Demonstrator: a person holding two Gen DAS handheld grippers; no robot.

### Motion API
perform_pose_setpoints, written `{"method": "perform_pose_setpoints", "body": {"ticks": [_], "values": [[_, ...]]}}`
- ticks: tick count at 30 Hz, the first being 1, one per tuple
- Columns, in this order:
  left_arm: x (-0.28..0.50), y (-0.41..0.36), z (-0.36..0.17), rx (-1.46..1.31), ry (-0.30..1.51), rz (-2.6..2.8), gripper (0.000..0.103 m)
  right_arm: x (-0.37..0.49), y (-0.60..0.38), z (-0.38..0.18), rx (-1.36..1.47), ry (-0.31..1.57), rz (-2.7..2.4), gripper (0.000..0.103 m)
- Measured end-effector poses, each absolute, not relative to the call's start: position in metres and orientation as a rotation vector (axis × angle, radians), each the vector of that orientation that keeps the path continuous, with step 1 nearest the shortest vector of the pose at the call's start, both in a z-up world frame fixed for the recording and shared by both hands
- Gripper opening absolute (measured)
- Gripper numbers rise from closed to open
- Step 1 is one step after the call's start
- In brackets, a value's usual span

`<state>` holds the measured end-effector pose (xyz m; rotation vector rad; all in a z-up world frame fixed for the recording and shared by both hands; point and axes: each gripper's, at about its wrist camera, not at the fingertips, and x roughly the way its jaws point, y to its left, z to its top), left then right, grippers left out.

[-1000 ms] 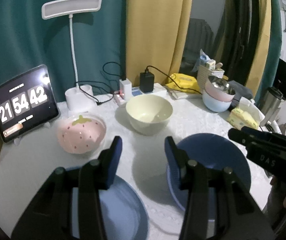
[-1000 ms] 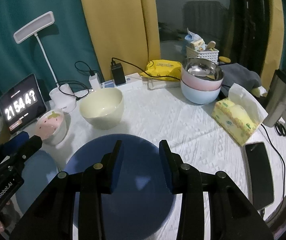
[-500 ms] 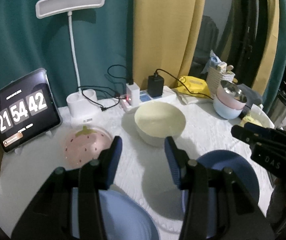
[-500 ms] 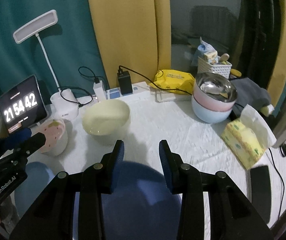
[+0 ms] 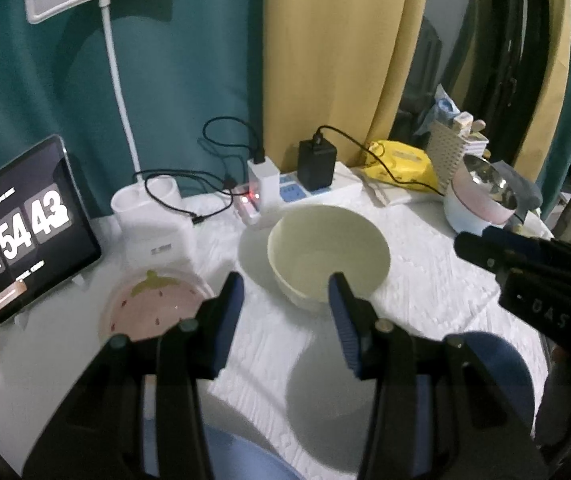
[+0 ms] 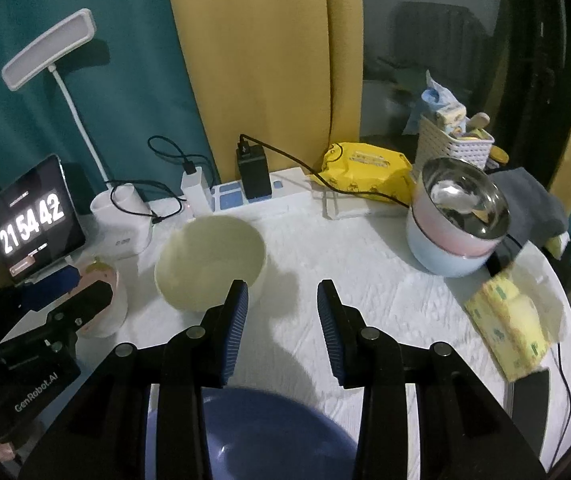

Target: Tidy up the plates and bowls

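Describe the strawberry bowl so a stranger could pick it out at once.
Start at the tablet clock propped at the table's left edge. Just in front of it, beside the white lamp base, sits the strawberry bowl. Unlike the plain cream bowl next to it, it is pink, with a green leaf top and seed specks.
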<state>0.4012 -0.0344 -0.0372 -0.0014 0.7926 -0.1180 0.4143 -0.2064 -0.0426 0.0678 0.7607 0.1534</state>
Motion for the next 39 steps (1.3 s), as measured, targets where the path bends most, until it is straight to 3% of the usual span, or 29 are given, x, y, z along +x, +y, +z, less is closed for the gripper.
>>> {"method": "perform_pose_setpoints", "body": {"ticks": [39], "values": [[0.502,-0.048,-0.123,0.028,1.012,-0.110,0.045,0.520,-0.185,-0.120,0.144,1.027,0.210,0.038]]}}
